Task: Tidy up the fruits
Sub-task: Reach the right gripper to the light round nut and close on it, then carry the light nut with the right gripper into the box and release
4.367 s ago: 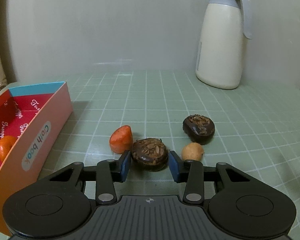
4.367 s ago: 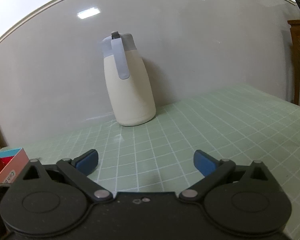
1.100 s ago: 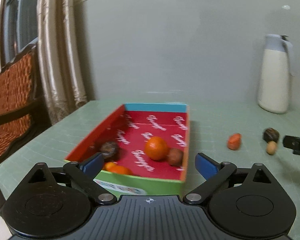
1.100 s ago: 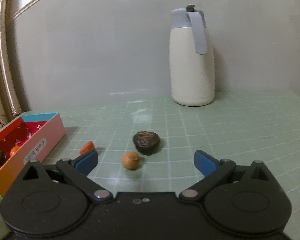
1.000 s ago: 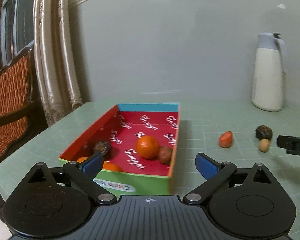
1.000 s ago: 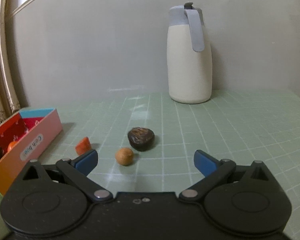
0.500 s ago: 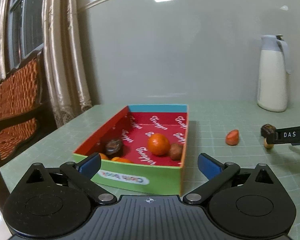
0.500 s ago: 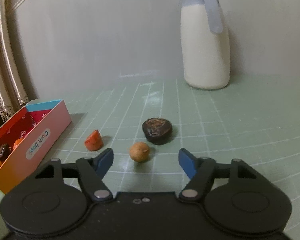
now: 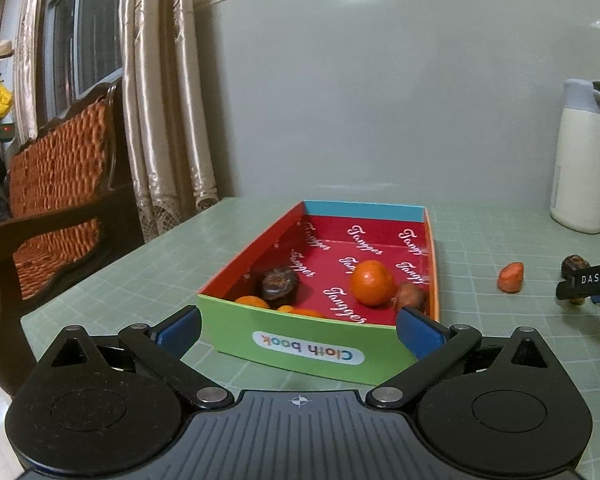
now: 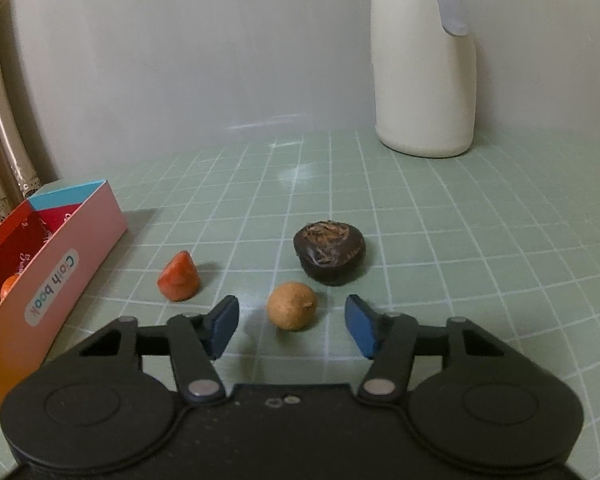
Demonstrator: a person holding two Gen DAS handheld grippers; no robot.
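1. Fruit sorting stands partway done: an orange [image 9: 371,282], a dark brown fruit [image 9: 279,281], a small brown fruit [image 9: 410,295] and orange pieces by the near wall already lie inside the red-lined box [image 9: 296,350], which sits toward the tabletop's [image 10: 460,240] left edge.
2. Three pieces remain loose on the tabletop beside the box: a small tan fruit [image 10: 292,306], a dark wrinkled fruit [image 10: 329,254] just behind it, and an orange-red wedge [image 10: 179,277] between them and the box wall.
3. Right gripper [image 10: 291,326] hangs low over the tan fruit, jaws closing; the fruit sits between the blue pads [image 10: 223,326], which do not yet touch it.
4. Left gripper [image 9: 298,326] waits at the box's near end, jaws spread wide and grasping nothing.
5. A cream jug [image 10: 422,64] stands at the tabletop's far edge, apart from the work.
6. By the look of it, the tan fruit goes next, with two pieces left after that.
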